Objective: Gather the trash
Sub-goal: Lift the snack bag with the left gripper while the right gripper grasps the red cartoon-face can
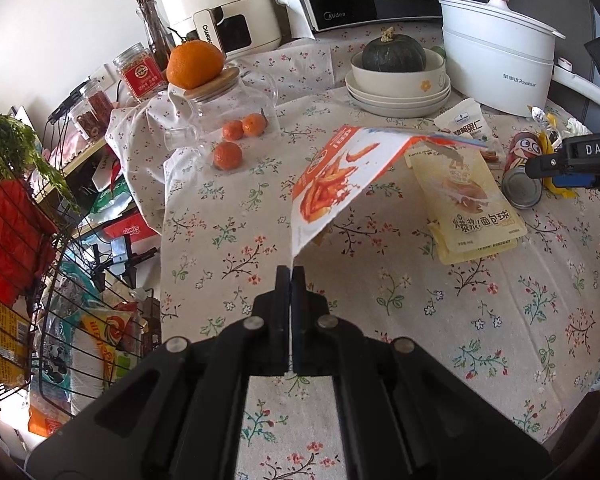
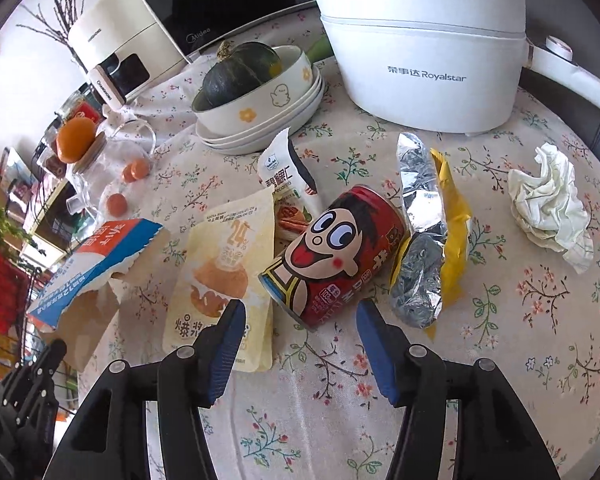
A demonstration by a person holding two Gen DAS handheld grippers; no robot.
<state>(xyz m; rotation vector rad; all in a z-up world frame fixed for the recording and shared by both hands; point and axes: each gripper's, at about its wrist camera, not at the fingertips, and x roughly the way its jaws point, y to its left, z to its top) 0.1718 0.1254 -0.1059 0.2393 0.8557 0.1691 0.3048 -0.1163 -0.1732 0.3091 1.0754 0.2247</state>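
My left gripper (image 1: 291, 274) is shut on the lower edge of a torn orange-and-white snack bag (image 1: 340, 172), which hangs above the floral tablecloth; its blue back shows in the right wrist view (image 2: 100, 260). My right gripper (image 2: 300, 312) stands open just short of a red cartoon can (image 2: 336, 256) lying on its side, pads not touching it. Beside the can lie a yellow bread pouch (image 2: 220, 280), a white nut packet (image 2: 288, 176), a foil-and-yellow wrapper (image 2: 428, 240) and a crumpled tissue (image 2: 548, 208). The left wrist view shows the can (image 1: 522, 188) under the right gripper (image 1: 560, 160).
A white electric pot (image 2: 420, 60) and stacked bowls (image 2: 260, 120) holding a green squash stand at the back. A glass jar (image 1: 220, 108) with oranges sits at the left. Wire baskets (image 1: 60, 280) full of packets hang off the table's left edge.
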